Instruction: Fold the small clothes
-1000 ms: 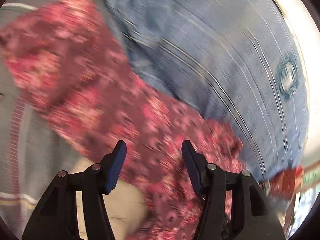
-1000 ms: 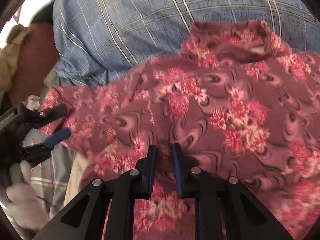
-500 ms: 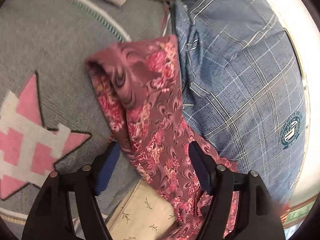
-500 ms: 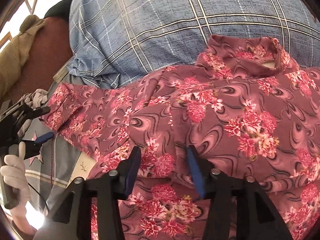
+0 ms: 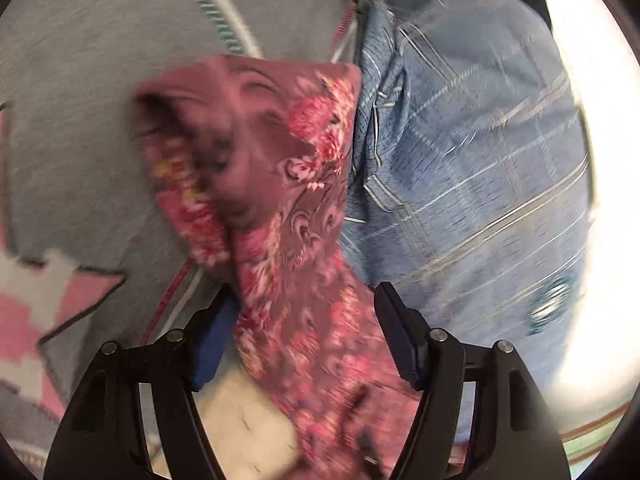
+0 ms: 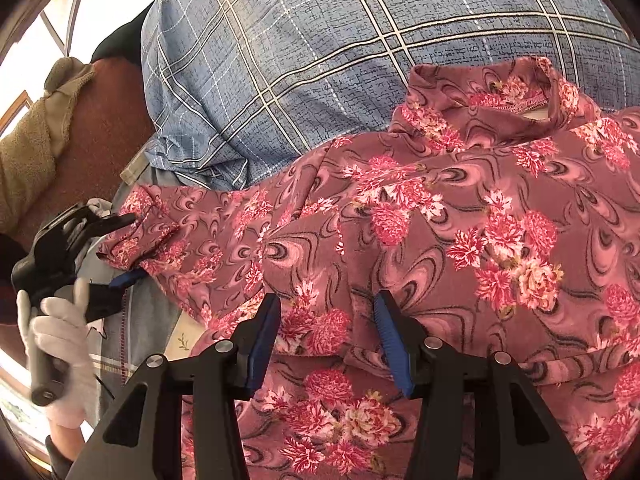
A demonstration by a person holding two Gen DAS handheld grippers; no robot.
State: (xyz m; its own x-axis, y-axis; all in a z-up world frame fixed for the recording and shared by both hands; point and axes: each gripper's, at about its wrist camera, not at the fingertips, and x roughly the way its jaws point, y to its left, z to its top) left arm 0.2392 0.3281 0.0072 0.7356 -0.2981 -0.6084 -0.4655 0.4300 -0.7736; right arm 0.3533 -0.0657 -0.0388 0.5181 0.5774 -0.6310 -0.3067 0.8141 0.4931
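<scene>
The left gripper [image 5: 304, 332], black-framed with blue pads, has its jaws closing at this moment, with the sleeve of the dusky-pink floral knit top [image 5: 280, 216] running up between them. The left pad [image 5: 210, 344] lies against the sleeve's edge while the right pad [image 5: 396, 336] stands clear of the cloth, so nothing is clamped. In the right wrist view the same gripper [image 6: 120, 248] appears at the far left, carried by a white-gloved hand [image 6: 60, 360], its fingers straddling the cuff end of the sleeve.

The right gripper [image 6: 326, 336] has its jaws parted at a middling width, both blue pads down on the body of the floral top [image 6: 440, 240] with a low ridge of fabric between them; the pads do not pinch it.

The top lies spread across a blue pillow with a white and tan check [image 6: 320, 60], its collar up near the pillow's far side and its sleeve stretched out to the left. Beside the pillow, under the sleeve, lies a grey knit cloth with a pink and white star pattern [image 5: 80, 140]. A cream cloth with a small leaf print [image 6: 182, 340] shows beneath the top's lower edge. A tan towel [image 6: 36, 140] drapes over a brown cushion [image 6: 96, 128] at the far left.
</scene>
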